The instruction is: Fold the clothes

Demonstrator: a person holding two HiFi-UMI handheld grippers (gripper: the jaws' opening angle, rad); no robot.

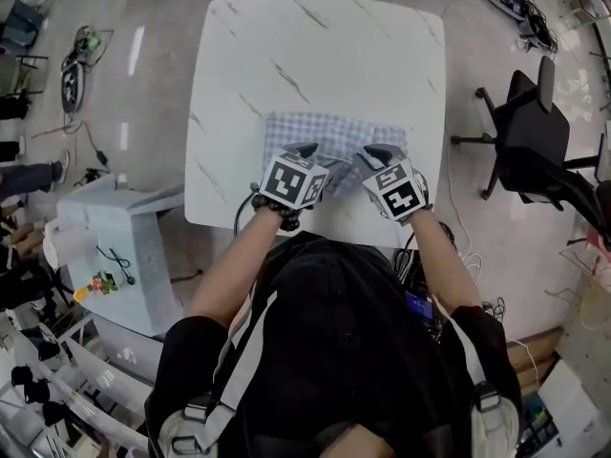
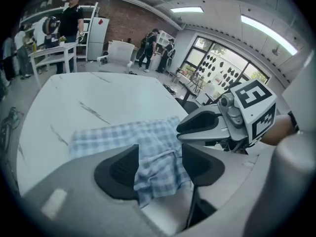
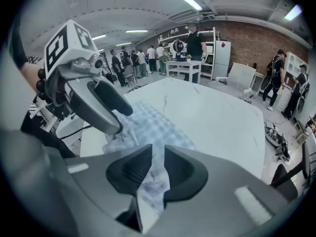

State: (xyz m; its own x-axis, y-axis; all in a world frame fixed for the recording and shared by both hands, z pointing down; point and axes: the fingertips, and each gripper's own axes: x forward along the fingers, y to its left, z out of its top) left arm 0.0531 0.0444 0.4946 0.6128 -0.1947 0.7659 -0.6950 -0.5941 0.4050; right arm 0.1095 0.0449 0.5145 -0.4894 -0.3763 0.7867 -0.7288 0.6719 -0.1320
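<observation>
A blue-checked cloth (image 1: 329, 134) lies on the white marbled surface (image 1: 315, 55), bunched toward the 6 o'clock edge, nearest the person (image 1: 334, 351). In the head view, the left hand-held gripper (image 1: 305, 151) sits at the cloth's 7 o'clock corner and the right hand-held gripper (image 1: 380, 153) at its 5 o'clock corner. The two are close side by side, both angled down and pointing toward 12 o'clock.

In the left gripper view, that gripper's jaws stand apart. A raised fold of the cloth (image 2: 158, 162) runs between them and lies against the pad (image 2: 121, 169) at 9 o'clock, but the jaws sit wider than the fold and do not squeeze it. The rest of the cloth spreads flat toward 11 o'clock. The right hand-held gripper (image 2: 185, 131) shows at 2 o'clock, just beside.

In the right gripper view, the jaws are drawn nearly together and clamped on a thin pinch of cloth (image 3: 155, 181), which trails between the pads (image 3: 131, 169) toward 6 o'clock. The left hand-held gripper (image 3: 121, 120) shows at 10 o'clock, over the cloth's rumpled near edge.

Off the surface, a black chair (image 1: 530, 132) stands on the floor at 3 o'clock. People (image 3: 195, 43) stand at the far end of the room, at 12 o'clock in the right gripper view.
</observation>
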